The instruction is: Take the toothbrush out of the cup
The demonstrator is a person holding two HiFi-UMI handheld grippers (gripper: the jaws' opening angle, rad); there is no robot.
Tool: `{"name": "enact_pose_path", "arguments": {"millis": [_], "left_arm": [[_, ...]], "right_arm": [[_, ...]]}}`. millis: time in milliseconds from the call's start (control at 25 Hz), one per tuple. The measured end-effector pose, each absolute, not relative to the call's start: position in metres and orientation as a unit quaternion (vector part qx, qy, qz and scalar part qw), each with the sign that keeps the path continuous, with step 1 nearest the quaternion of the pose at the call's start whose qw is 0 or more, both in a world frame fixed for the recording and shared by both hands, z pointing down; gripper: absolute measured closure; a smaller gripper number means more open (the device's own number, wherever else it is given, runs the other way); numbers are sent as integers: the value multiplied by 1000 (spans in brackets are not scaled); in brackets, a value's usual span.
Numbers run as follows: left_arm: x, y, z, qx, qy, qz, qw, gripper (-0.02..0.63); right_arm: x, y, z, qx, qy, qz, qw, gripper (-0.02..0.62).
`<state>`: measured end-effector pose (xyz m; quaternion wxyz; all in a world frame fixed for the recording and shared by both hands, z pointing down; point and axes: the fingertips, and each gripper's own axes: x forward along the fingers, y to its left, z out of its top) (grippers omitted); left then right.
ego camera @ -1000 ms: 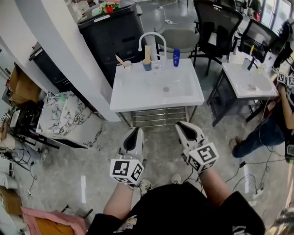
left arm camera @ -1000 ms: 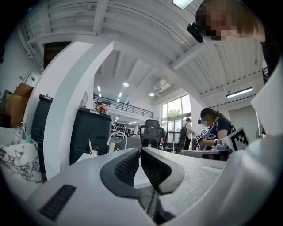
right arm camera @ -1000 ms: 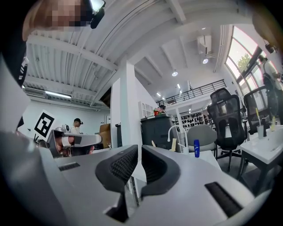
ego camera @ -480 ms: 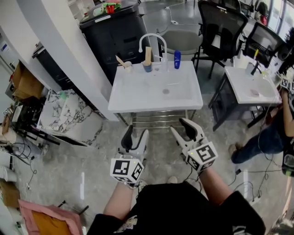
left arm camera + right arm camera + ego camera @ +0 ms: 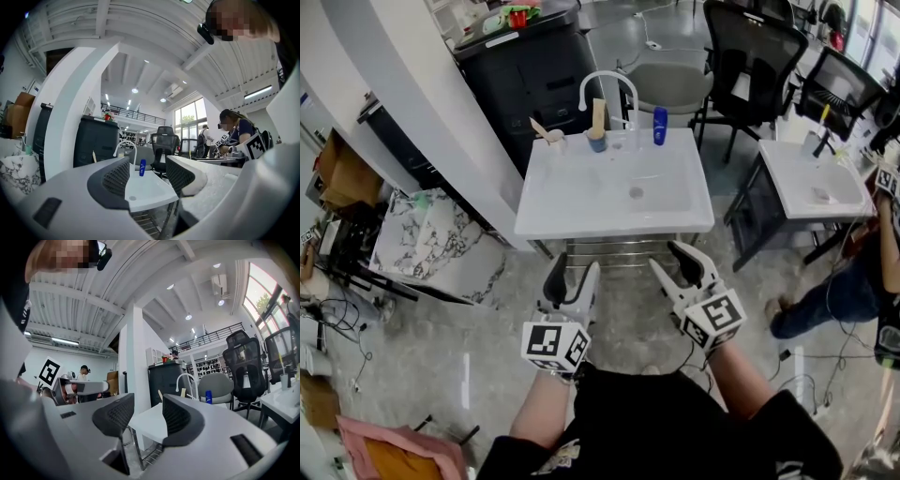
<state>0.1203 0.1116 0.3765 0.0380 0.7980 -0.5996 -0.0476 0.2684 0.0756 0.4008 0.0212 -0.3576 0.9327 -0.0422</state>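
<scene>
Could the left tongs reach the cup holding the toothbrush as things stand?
Probably not from here: the left tongs, open and empty, hang short of the washbasin, while the cup stands at its far rim. Nothing seems to block the way across.

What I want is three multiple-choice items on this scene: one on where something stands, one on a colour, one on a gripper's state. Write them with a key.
1. Where does the blue bottle stand on the sink?
A. at its front edge
B. on its back edge, right of the faucet in the head view
C. in the middle of its bowl

2. What colour is the cabinet behind the sink?
A. red
B. black
C. yellow

3. How does the left gripper stand?
A. jaws shut on nothing
B. jaws clamped on the blue bottle
C. jaws apart, nothing between them

Key: 1 B, it stands at the back rim beside the faucet; 2 B, its whole body is dark; 3 C, the left gripper view shows a clear gap with only the distant sink behind it.
</scene>
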Motion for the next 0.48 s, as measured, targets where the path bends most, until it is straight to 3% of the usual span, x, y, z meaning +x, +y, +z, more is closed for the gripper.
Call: {"name": "enact_pose_path", "arguments": {"millis": [480], "left_arm": [[5,14,399,818,-571,-55,46,379]], "right_arm": [[159,-18,422,-396,917,-46,15,407]]}}
